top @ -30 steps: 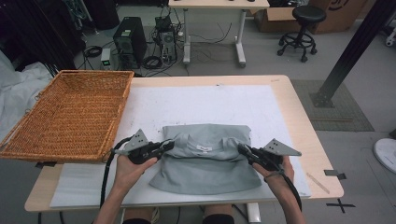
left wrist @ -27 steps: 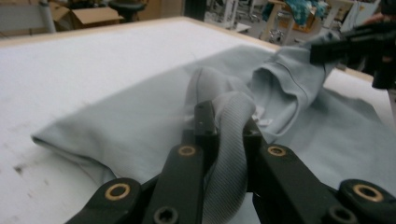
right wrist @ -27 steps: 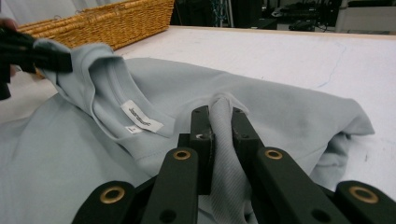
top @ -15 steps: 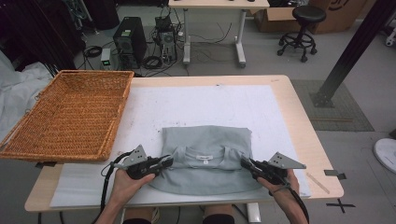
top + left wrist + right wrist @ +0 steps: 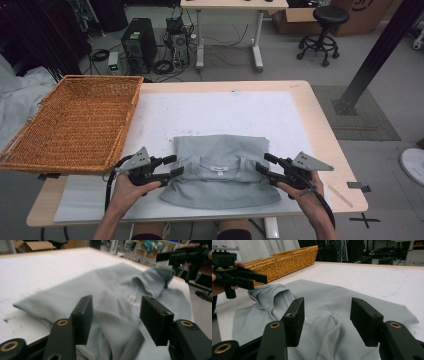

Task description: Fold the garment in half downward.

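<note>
Left to right: basket (image 5: 75, 122) sits at the table's (image 5: 320, 130) left edge, well apart from the work. Next our left gripper (image 5: 172, 166), at the shirt's (image 5: 220, 172) left side w/ jaws parted; they've just been opening, and cloth shows between and past them but isn't pinched, so it's released. The shirt lies folded on the white mat (image 5: 215, 112) near the front edge, collar and label up. On the right, our right gripper (image 5: 263, 165) is at the shirt's right side, jaws likewise just opened, nothing clamped.

Handling, as we judge it: light, limp knit, no stiffness, so it'll sag and unfold if lifted at one point. Not fragile, not slippery on the pads, though thin layers can slip out singly. Best hold is both side edges at once, pinching thru all layers at the fold, approx. level w/ each other, so the stack stays flat.
</note>
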